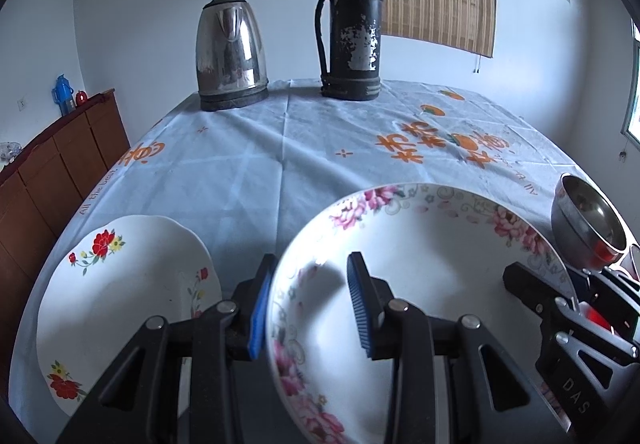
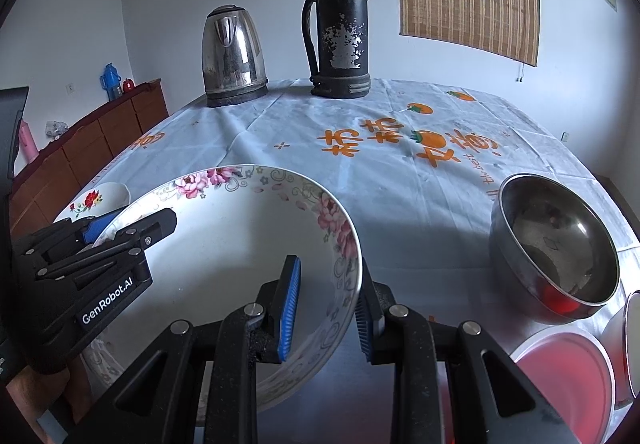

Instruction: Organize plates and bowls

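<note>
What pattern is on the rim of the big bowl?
Pink flowers with grey scrolls on the big bowl's rim; clearest in the left wrist view.
</note>
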A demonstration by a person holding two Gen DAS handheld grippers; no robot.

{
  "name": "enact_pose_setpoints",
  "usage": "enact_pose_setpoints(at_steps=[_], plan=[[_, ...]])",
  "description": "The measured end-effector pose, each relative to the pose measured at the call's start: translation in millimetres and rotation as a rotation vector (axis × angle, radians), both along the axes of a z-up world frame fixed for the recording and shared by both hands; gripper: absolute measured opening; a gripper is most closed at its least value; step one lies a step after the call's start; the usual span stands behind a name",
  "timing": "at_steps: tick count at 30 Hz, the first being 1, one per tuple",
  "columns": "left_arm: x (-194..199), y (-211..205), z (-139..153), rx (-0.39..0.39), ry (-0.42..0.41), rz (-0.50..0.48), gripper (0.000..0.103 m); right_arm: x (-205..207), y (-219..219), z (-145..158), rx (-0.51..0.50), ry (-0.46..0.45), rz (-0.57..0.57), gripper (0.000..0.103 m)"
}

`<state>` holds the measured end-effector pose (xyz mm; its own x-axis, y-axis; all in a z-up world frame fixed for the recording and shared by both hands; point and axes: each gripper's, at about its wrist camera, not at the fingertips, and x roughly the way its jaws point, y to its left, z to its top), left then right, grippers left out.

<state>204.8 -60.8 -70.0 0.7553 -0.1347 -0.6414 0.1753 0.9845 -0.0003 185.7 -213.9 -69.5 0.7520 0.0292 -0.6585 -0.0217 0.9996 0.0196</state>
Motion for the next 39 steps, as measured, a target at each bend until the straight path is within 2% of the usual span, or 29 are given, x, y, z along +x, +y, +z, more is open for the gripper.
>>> enact_pose_setpoints(at_steps=[19,22,23,24,26,29,39], plan=[[2,-2,-2,0.032,0.002,0.000,0.034,2,0,0,-0.011,0.005,-0.005,0.028],[1,-2,-2,0.041,-0.004,-0.002,0.029,2,0,0,-0.012,0.005,-0.004,0.028],[0,-4,-1,0.040,-0.007,-0.018,0.011,2,1,0,-0.012,0.006,-0.004,0.028],[-1,-7,-1,0.042,-0.011,-0.043,0.004,2,1,0,-0.014,0.005,-0.003,0.028],[-8,-19,0,0.082,-0.034,-0.072,0.007,2,2,-1,-0.024,0.006,0.000,0.027],[-9,-23,0,0.081,-0.025,-0.089,0.007,3,1,-1,-0.022,0.007,0.002,0.026],[-3,-6,0,0.017,-0.003,-0.054,0.007,3,2,-1,-0.026,0.005,0.002,0.026]])
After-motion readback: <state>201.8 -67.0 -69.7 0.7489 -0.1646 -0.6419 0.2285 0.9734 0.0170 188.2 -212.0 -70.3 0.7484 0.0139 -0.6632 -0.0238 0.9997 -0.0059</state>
